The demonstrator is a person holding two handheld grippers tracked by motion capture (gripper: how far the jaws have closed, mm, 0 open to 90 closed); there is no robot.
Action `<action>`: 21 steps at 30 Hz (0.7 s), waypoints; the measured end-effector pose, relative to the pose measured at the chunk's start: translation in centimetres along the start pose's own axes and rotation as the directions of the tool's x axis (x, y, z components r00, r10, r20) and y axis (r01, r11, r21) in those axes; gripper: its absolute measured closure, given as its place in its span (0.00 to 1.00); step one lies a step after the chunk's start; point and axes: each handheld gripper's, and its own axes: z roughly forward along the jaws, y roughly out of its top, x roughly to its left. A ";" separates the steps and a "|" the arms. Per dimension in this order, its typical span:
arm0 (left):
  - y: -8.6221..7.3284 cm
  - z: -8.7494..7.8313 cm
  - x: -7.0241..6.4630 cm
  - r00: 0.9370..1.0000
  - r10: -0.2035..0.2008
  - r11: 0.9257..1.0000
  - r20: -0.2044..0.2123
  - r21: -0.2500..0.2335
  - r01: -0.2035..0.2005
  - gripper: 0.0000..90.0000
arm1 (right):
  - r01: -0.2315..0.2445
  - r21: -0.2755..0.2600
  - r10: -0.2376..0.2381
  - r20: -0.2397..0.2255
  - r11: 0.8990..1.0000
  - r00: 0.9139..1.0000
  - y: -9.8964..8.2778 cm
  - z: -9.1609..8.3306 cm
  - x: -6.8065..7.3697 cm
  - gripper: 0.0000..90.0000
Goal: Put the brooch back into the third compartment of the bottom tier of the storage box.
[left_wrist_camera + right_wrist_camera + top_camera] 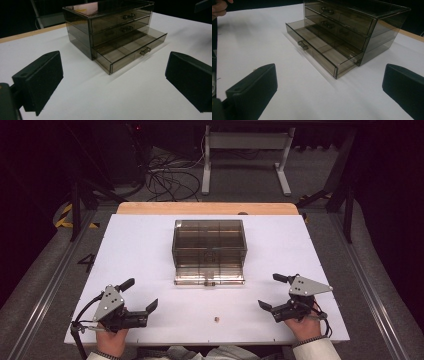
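A smoky transparent plastic three-drawer box [209,247] sits mid-table on the white board [140,250], its bottom drawer [130,51] pulled out — the upper two shut. A tiny brown object [216,319] lies near the front edge. The left gripper [141,296] and right gripper [273,291] rest well apart at either side, jaws spread wide and empty.
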 end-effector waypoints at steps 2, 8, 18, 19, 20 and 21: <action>0.0 0.0 0.0 1.000 -0.005 1.000 -0.001 -0.002 0.005 0.03 | -0.003 0.003 0.003 -0.004 1.000 1.000 0.0 0.1 0.0 0.01; 0.0 0.1 0.0 1.000 0.003 1.000 -0.005 0.002 -0.003 0.03 | 0.001 0.003 -0.001 -0.005 1.000 1.000 0.1 0.1 0.1 0.01; 0.1 0.0 -0.1 1.000 0.009 1.000 -0.012 0.003 -0.009 0.03 | -0.008 0.005 0.008 -0.027 1.000 1.000 0.7 0.4 0.4 0.01; 0.1 0.0 -0.1 1.000 0.009 1.000 -0.011 0.002 -0.009 0.03 | -0.008 0.005 0.008 -0.027 1.000 1.000 0.7 0.4 0.4 0.01; 0.1 0.0 -0.1 1.000 0.010 1.000 -0.010 0.003 -0.009 0.03 | -0.005 0.005 0.006 -0.034 1.000 0.999 0.8 0.5 0.4 0.01; 0.1 0.0 -0.2 1.000 0.010 1.000 -0.011 0.003 -0.010 0.03 | -0.008 0.007 0.008 -0.038 1.000 0.999 0.9 0.6 0.4 0.01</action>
